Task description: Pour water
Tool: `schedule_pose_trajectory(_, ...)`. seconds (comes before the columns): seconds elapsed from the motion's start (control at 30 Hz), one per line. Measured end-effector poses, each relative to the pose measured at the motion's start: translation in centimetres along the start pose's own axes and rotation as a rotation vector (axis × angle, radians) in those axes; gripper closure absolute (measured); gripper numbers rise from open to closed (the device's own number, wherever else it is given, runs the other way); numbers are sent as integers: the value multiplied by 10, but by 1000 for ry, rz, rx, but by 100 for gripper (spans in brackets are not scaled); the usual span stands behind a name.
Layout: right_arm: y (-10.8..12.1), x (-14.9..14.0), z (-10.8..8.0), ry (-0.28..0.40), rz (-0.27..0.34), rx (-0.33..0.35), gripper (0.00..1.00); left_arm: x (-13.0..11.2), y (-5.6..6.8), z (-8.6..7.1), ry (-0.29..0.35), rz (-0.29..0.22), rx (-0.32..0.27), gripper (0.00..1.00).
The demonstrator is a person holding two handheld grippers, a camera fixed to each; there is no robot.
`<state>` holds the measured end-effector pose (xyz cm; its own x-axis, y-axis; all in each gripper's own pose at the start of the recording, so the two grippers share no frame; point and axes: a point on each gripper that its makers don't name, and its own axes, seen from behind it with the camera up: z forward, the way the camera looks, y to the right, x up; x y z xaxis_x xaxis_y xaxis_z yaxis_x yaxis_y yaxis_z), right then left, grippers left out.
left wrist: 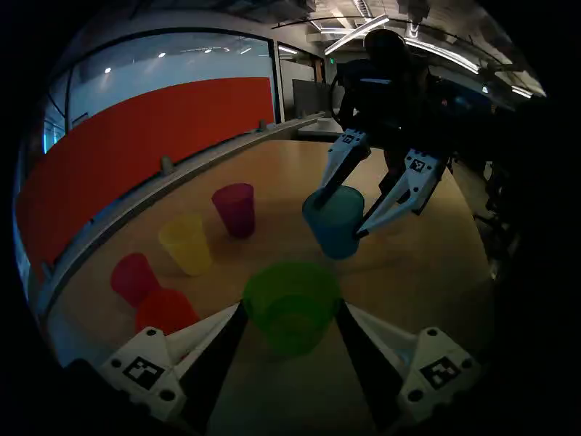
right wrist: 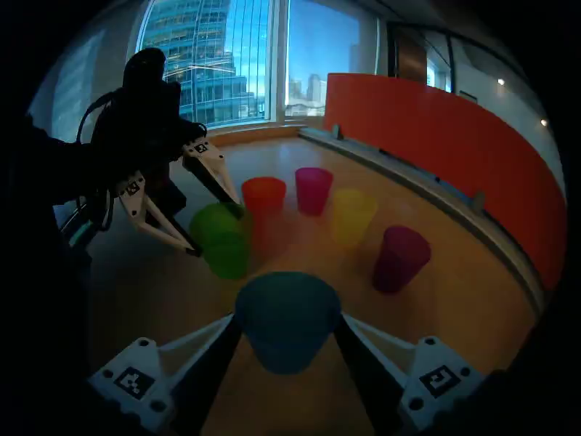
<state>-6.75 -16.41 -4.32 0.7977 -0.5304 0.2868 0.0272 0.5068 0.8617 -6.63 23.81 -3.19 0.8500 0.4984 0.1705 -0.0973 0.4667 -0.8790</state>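
My left gripper (left wrist: 290, 307) is shut on a green cup (left wrist: 292, 327), held upright between its fingers in the left gripper view. Across the wooden table (left wrist: 407, 283), my right gripper (left wrist: 340, 216) grips a blue cup (left wrist: 335, 229). In the right gripper view, that blue cup (right wrist: 287, 330) sits upright between the right gripper's (right wrist: 287, 317) fingers. Farther off to the left, the left gripper (right wrist: 216, 229) holds the green cup (right wrist: 225, 247). The two cups stand apart, facing each other. I cannot see water in either one.
Several other cups stand in a loose row on the table: purple (right wrist: 400, 258), yellow (right wrist: 351, 216), pink (right wrist: 314, 190) and orange (right wrist: 263, 196). An orange wall panel (right wrist: 450, 138) with a rail runs along one table edge. A person's dark shape (right wrist: 138, 123) is behind the left gripper.
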Motion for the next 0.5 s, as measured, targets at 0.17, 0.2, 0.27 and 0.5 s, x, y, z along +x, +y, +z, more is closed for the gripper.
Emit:
schedule_pose_trajectory(0.17, -1, -4, 1, -11, -6, 0, 9, -3, -1, 1, -9, 2, 0, 14)
schedule_pose_trajectory(0.2, -2, -5, 2, -12, -6, 0, 9, -4, -1, 1, -11, 2, -1, 14)
schedule_pose_trajectory(0.27, -2, -5, 2, -13, -5, 0, 9, -5, -1, 2, -13, 0, -1, 14)
schedule_pose_trajectory(0.5, -2, -7, 3, -16, -4, 0, 9, -8, -2, 3, -15, -6, -2, 14)
